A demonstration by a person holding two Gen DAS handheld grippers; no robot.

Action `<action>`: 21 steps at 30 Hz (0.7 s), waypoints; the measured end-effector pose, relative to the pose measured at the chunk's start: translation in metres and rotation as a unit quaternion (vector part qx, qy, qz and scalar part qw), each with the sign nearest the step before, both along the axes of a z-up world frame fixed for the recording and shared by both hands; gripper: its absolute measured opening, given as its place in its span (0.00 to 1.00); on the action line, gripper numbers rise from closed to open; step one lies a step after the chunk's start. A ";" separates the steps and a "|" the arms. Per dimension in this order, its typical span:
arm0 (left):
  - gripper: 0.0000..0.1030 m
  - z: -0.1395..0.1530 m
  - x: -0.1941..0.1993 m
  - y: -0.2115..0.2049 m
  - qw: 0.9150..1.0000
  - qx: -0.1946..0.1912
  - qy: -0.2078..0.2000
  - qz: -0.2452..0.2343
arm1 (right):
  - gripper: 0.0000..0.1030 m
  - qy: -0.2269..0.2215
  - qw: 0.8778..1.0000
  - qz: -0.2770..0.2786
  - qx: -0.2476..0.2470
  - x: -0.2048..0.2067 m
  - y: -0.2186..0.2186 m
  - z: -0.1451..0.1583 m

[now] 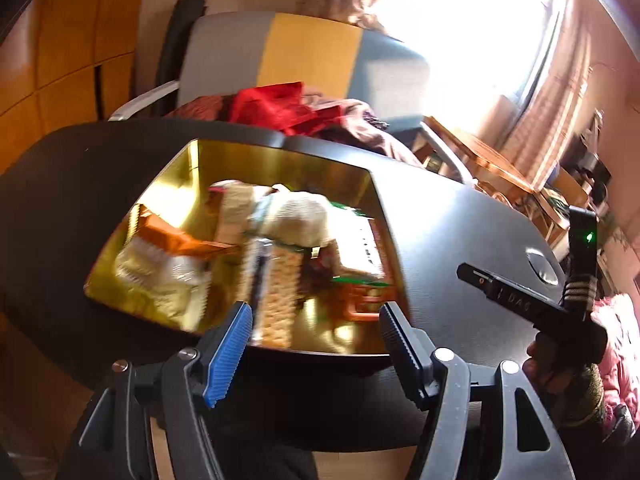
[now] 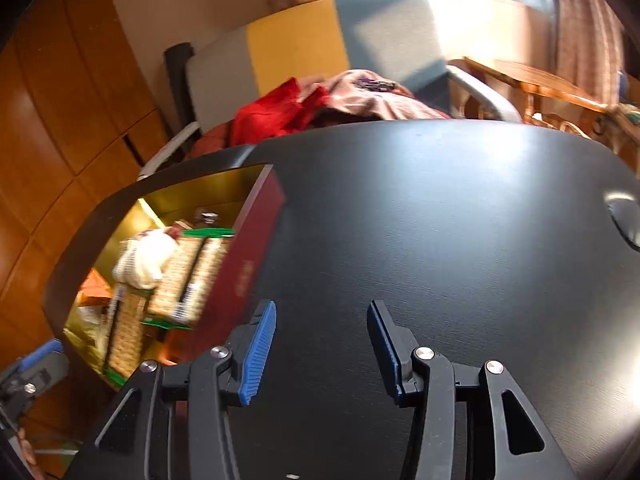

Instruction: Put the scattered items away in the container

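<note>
A box with a gold lining (image 1: 188, 168) and dark red outer wall (image 2: 256, 240) stands on the black table (image 1: 452, 216). It holds several snack packs: cracker sleeves (image 1: 280, 292), an orange packet (image 1: 172, 236), a pale bag (image 1: 160, 276) and a white bundle (image 1: 296, 216). My left gripper (image 1: 316, 320) is open and empty, just in front of the box's near edge. My right gripper (image 2: 322, 320) is open and empty over bare table (image 2: 440, 208), to the right of the box. The right handle (image 1: 560, 308) shows in the left wrist view.
An armchair (image 1: 312, 52) with red and brown clothes (image 1: 280, 108) stands behind the table. Wooden cabinets (image 2: 60, 128) line the left wall. A wooden rack (image 1: 492, 164) and clutter stand at the right by a bright window. A round grommet (image 2: 624, 216) sits in the table's right side.
</note>
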State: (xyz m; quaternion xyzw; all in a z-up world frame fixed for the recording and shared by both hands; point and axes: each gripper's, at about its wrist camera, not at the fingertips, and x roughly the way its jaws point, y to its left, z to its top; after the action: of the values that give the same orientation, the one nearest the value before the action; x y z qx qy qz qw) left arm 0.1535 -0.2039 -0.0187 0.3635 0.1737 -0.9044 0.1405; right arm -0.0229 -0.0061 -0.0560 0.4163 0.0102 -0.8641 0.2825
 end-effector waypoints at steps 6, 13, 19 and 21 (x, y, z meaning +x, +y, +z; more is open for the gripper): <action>0.65 0.005 -0.022 0.022 0.999 -0.052 -0.011 0.007 | 0.48 0.033 0.998 -0.025 0.040 0.010 0.023 0.005; 0.65 0.022 -0.025 0.016 0.986 -0.133 -0.042 0.097 | 0.60 0.083 0.995 0.001 0.059 0.036 -0.014 0.032; 0.65 0.039 0.002 -0.006 0.972 -0.156 -0.030 0.173 | 0.68 0.097 0.993 0.044 0.057 0.054 -0.063 0.041; 0.65 0.042 0.011 -0.013 0.967 -0.161 -0.029 0.193 | 0.68 0.093 0.993 0.056 0.055 0.058 -0.075 0.040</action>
State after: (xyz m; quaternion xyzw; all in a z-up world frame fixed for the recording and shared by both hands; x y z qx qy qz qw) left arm 0.1643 -0.2167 0.0233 0.3213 0.0890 -0.8654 0.3741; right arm 0.0351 -0.0814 -0.0157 0.3481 0.1065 -0.8800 0.3049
